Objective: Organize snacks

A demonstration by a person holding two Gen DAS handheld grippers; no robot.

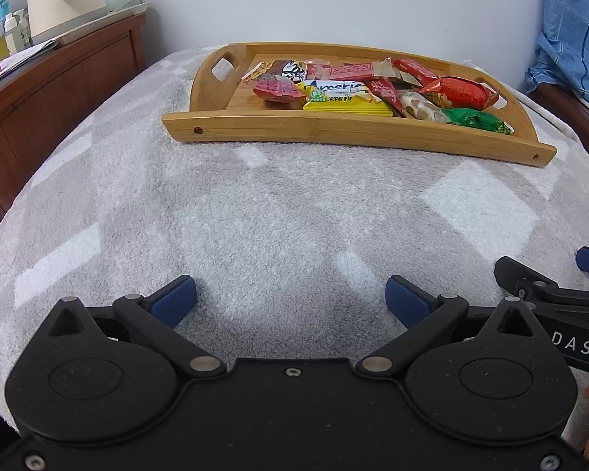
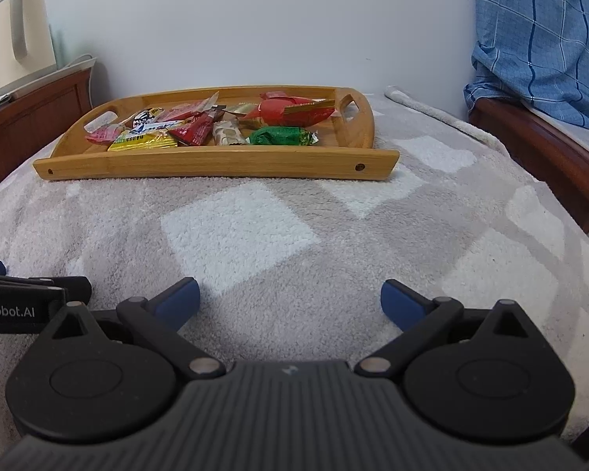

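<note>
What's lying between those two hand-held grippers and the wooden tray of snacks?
Nothing but bare grey-and-white blanket, in both wrist views. No snack lies outside the tray.

**What everything's made of, up close**

Under your left gripper (image 1: 290,300) you've got a fluffy, matt grey-and-white blanket (image 1: 255,216). Ahead of it sits a smooth, satin-finished wooden tray (image 1: 333,131) full of shiny, crinkly plastic snack wrappers (image 1: 455,92). Your gripper fingers (image 1: 174,300) look like matt black plastic with ribbed blue pads and bare metal pins. Same on your right gripper (image 2: 290,300).
</note>
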